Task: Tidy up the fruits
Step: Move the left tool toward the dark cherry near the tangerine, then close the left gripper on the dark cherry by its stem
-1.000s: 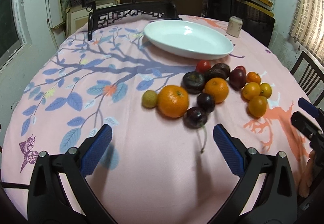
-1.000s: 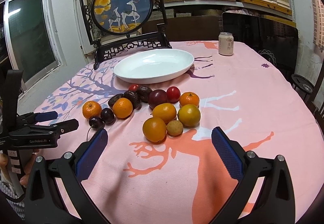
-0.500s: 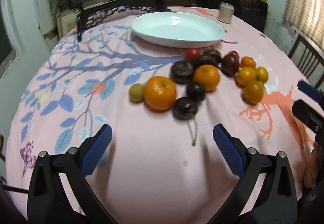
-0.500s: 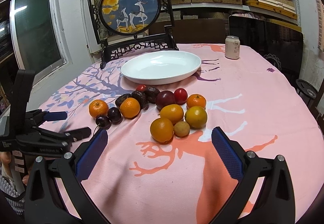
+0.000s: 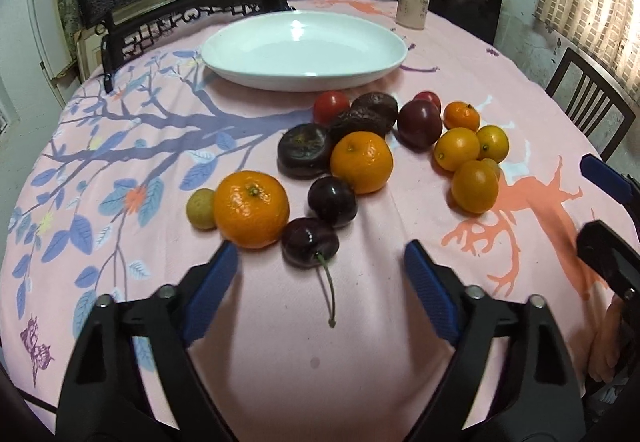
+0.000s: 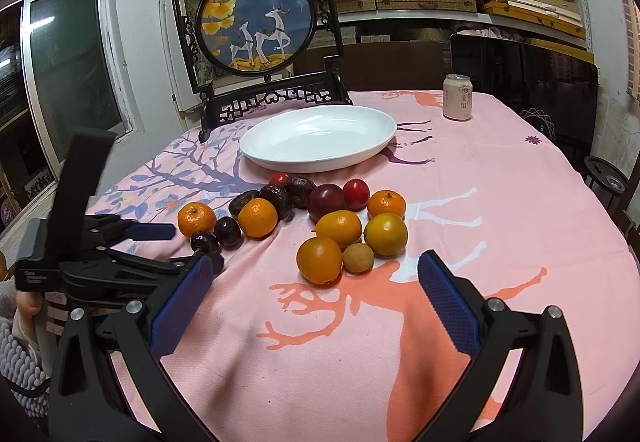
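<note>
1. Left wrist view:
   - Cherry [image 5: 310,247], dark and glossy, lay nearest the left gripper [image 5: 320,274], toward the table's near edge, its thin stem trailing between the blue pads.
   - It touched a large mandarin [image 5: 251,208] on one side and a second cherry [image 5: 332,201] behind.
   - The jaws were closing, still fairly wide, pressing on nothing.
   - Judged light, smooth-skinned and easily bruised, the cherry wanted a gentle pinch across its round body, not the stem, which looked too thin to bear a grip.
   - The white plate [image 5: 248,74] stood empty toward the far edge.

2. Right wrist view:
   - The right gripper [image 6: 316,282] stood wide and empty above the pink tablecloth [image 6: 500,202].
   - Just ahead lay an orange fruit [image 6: 319,260] touching a small tan longan [image 6: 358,258].
   - Firm rind probably tolerates a squarer squeeze across the middle; round fruit may roll if nudged.
   - The left gripper's side appeared beside the cherry at the table's left edge.
</note>
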`<state>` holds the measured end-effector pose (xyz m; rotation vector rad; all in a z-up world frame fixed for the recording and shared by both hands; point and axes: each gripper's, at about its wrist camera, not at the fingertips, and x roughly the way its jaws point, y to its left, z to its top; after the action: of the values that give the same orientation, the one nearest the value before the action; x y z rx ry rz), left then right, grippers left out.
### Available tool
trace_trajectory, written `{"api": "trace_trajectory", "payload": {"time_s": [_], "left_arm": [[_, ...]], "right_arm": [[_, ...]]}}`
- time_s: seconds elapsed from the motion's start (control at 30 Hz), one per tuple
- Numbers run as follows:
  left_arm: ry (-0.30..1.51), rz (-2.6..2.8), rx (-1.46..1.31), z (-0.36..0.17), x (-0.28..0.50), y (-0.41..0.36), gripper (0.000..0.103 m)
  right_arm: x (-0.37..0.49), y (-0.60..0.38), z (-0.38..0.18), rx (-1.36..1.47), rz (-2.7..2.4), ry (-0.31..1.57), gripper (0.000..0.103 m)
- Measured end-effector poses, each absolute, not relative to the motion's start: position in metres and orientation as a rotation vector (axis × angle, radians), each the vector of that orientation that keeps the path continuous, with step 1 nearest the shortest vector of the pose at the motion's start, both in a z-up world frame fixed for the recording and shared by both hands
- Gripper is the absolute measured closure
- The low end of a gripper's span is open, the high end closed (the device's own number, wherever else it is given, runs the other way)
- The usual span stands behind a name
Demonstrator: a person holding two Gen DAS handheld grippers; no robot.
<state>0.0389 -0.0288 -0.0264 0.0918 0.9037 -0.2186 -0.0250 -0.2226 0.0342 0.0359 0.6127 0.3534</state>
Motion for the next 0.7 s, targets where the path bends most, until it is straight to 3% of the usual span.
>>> {"api": "trace_trajectory", "payload": {"time_s": [0.2, 0.33, 0.43, 0.7], "left_arm": [[0.887, -0.185, 0.106, -0.025, 0.042, -0.027, 0.029], [0.899, -0.168, 0.104, -0.027, 0.038, -0.022, 0.043], [0.937, -0.183, 0.058, -0.031, 0.038, -0.014, 0.066], [0.938, -0.187, 0.064, -0.03, 0.044, -0.024, 0.065]], "right_arm": [[-0.025, -0.223, 0.034, 0.035, 0.353, 0.613, 0.001], [-0.025, -0.223, 0.034, 0.035, 0.352, 0.616, 0.001], [-0.025, -0.223, 0.033, 0.034, 0.353, 0.617, 0.001], [-0.024, -0.222, 0.033, 0.033, 0.355, 0.617, 0.001]]}}
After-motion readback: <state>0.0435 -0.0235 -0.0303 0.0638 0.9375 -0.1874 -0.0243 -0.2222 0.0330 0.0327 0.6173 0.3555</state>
